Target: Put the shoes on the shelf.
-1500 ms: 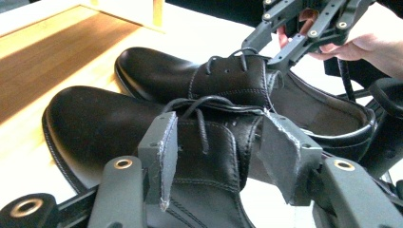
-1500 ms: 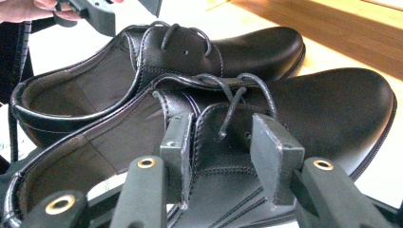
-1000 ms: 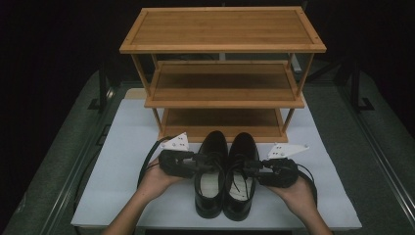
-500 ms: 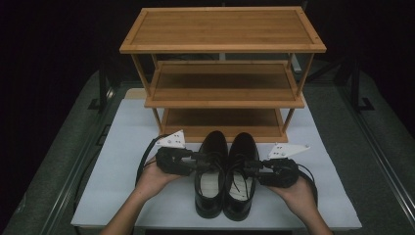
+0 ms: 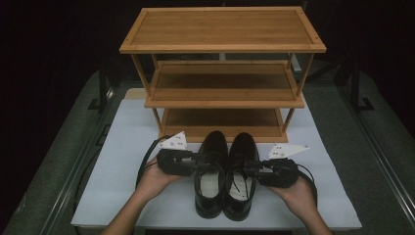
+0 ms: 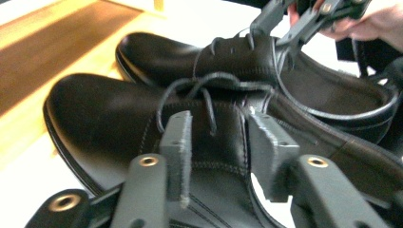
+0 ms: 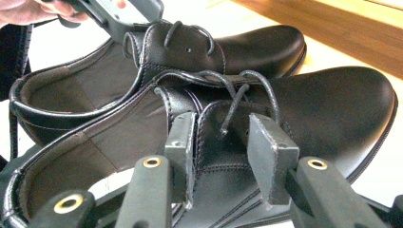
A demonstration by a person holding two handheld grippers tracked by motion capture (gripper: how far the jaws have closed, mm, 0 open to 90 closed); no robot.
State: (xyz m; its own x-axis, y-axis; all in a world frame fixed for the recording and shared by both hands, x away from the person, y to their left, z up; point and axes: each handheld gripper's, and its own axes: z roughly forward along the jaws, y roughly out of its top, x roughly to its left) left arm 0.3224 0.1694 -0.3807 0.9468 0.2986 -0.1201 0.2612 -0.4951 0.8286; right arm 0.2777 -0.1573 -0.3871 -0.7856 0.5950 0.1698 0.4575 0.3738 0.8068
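Observation:
A pair of black leather lace-up shoes stands side by side on the white mat, toes toward the rack: the left shoe (image 5: 209,188) and the right shoe (image 5: 240,191). My left gripper (image 5: 204,159) reaches in from the left. Its jaws have just been closing, with the left shoe's (image 6: 104,123) laced upper between them, and the pads press the leather (image 6: 218,137). My right gripper (image 5: 248,167) comes in from the right, shut on the right shoe's (image 7: 332,104) lace flap (image 7: 228,137). Both shoes rest on the mat.
A three-tier bamboo shoe rack (image 5: 222,73) stands just beyond the shoes' toes, its lowest shelf (image 5: 222,120) nearest them. The white mat (image 5: 122,161) lies on a grey table. Black cables loop behind each gripper.
The left gripper has shifted slightly and its jaws look a little narrower around the left shoe. The shoes and the right gripper have not moved.

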